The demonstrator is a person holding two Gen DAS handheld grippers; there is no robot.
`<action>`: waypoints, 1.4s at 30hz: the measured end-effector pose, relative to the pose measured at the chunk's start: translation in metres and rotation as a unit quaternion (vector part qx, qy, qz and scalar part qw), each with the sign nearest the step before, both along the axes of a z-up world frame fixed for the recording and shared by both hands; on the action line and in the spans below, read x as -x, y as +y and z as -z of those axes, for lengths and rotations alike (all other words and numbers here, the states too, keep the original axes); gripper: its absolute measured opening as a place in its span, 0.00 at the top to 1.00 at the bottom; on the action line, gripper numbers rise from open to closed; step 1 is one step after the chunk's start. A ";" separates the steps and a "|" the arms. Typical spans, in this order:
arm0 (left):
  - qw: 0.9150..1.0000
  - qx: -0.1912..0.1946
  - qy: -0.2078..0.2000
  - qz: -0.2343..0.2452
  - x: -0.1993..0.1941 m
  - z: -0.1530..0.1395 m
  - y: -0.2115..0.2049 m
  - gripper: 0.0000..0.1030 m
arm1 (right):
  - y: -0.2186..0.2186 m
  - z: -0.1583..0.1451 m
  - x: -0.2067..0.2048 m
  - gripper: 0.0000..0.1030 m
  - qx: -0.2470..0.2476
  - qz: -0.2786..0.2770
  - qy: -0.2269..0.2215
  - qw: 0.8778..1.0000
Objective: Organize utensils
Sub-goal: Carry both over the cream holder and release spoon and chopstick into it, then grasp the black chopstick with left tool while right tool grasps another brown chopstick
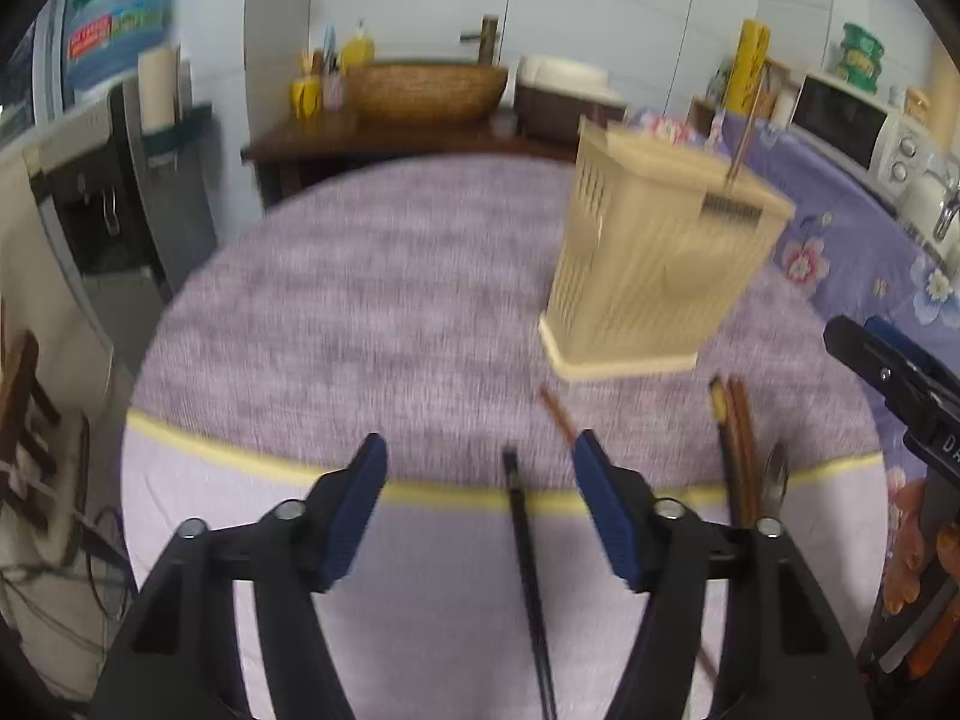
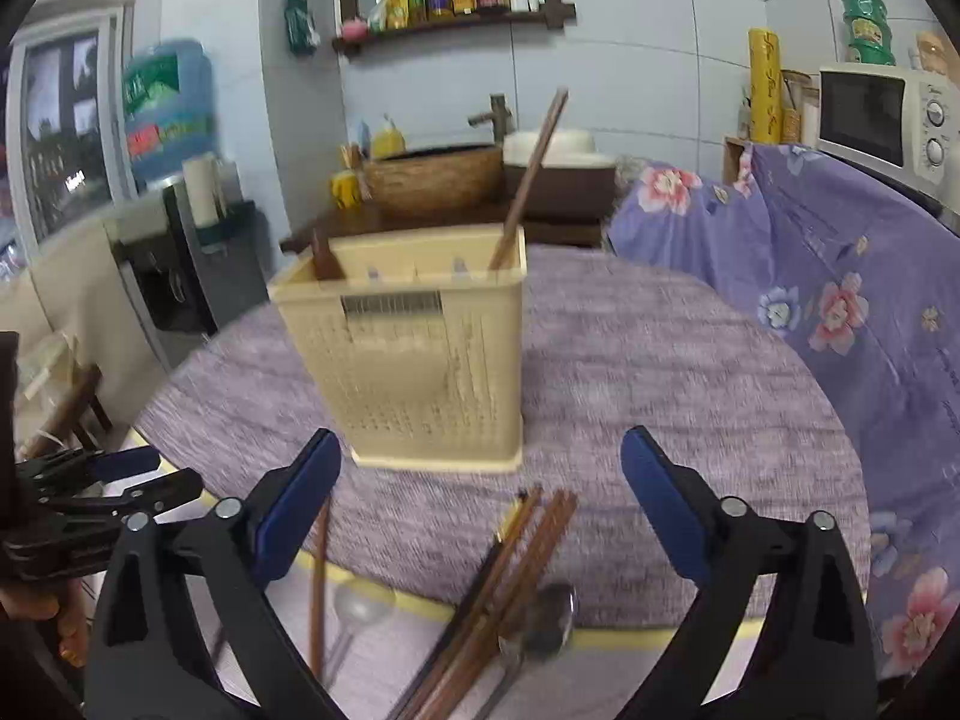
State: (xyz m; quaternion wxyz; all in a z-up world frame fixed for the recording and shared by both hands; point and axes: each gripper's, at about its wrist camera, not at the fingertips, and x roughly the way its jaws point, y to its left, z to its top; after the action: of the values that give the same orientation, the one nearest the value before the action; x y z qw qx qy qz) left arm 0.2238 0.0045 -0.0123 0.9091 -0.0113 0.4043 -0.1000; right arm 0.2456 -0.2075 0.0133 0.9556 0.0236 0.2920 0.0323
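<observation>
Currently both the left gripper (image 1: 480, 450) and right gripper (image 2: 480, 450) stand open and empty above loose chopsticks (image 2: 510, 570) and a spoon (image 2: 549, 615) lying on the purple tablecloth (image 2: 660, 360) before the cream utensil holder (image 2: 414, 360).

1 utensil holder (image 2: 414, 360), 2 sticks inside, approx 5 chopsticks (image 2: 504, 588) on table, 1 spoon (image 2: 549, 615)

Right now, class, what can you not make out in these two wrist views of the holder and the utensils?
- Holder contents: right view, its wall hides all but the stick tops.
- Chopsticks and spoon: right view, handles cut off by the bottom edge.
- Black chopstick: left view, near end cut off at the bottom edge.
- Holder label: left view, motion blur makes it unreadable.
</observation>
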 end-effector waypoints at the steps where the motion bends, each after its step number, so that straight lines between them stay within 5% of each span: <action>1: 1.000 0.000 0.014 0.006 0.002 0.009 -0.001 0.49 | 0.003 0.010 0.002 0.08 0.006 0.000 0.012 1.000; 10: 0.998 -0.025 0.057 0.022 -0.004 0.049 -0.018 0.72 | 0.016 0.043 0.019 0.06 -0.008 -0.014 0.041 0.999; 17: 0.998 -0.038 0.048 0.014 -0.012 0.056 -0.018 0.89 | 0.024 0.040 0.015 0.06 -0.014 -0.029 0.047 0.998; 21: 0.998 -0.034 0.053 0.002 -0.019 0.055 -0.001 0.89 | 0.035 0.041 0.007 0.07 -0.018 -0.049 0.060 0.997; 34: 0.998 -0.017 0.056 -0.029 -0.012 0.056 0.047 0.89 | 0.110 0.084 -0.068 0.48 0.025 -0.137 0.198 0.970; 42: 0.998 -0.018 0.055 -0.030 -0.016 0.056 0.046 0.89 | 0.126 0.090 -0.087 0.65 0.067 -0.119 0.204 0.969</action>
State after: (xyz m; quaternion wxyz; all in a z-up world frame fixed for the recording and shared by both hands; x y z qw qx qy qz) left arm 0.2401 0.0509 -0.0688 0.8883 -0.0121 0.4546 -0.0645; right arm 0.3322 -0.0811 -0.0767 0.8647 -0.0699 0.4825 0.1209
